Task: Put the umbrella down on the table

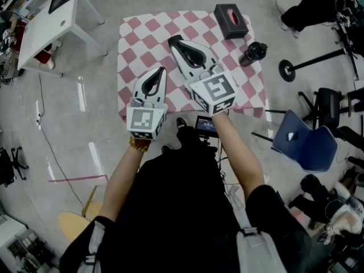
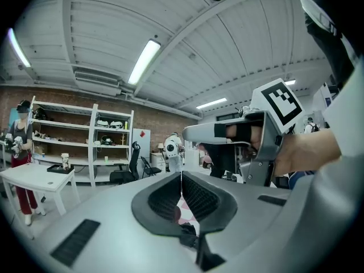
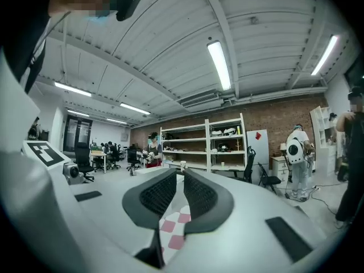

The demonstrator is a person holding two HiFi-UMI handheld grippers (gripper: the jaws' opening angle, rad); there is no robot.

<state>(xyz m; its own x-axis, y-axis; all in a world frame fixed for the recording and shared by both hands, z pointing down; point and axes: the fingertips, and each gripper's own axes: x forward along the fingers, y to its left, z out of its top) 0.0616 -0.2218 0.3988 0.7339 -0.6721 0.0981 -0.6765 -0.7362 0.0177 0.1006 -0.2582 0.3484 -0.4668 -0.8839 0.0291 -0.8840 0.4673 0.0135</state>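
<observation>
A table under a pink-and-white checked cloth (image 1: 145, 44) stands in front of me. Near its right edge lies a short dark cylinder (image 1: 254, 52), possibly the folded umbrella; I cannot tell for sure. My left gripper (image 1: 161, 71) hovers over the cloth's near side, its jaws closed tip to tip on nothing (image 2: 181, 175). My right gripper (image 1: 173, 40) is raised over the middle of the cloth. In the right gripper view (image 3: 180, 173) a narrow slit shows between its tips, and nothing is in it. Both point level, away from me.
A black tissue box (image 1: 230, 20) sits on the table's far right corner. A white desk (image 1: 45, 24) stands to the far left. A blue chair (image 1: 304, 147) and a round stand base (image 1: 287, 70) are at the right. Cables run across the grey floor (image 1: 62, 152).
</observation>
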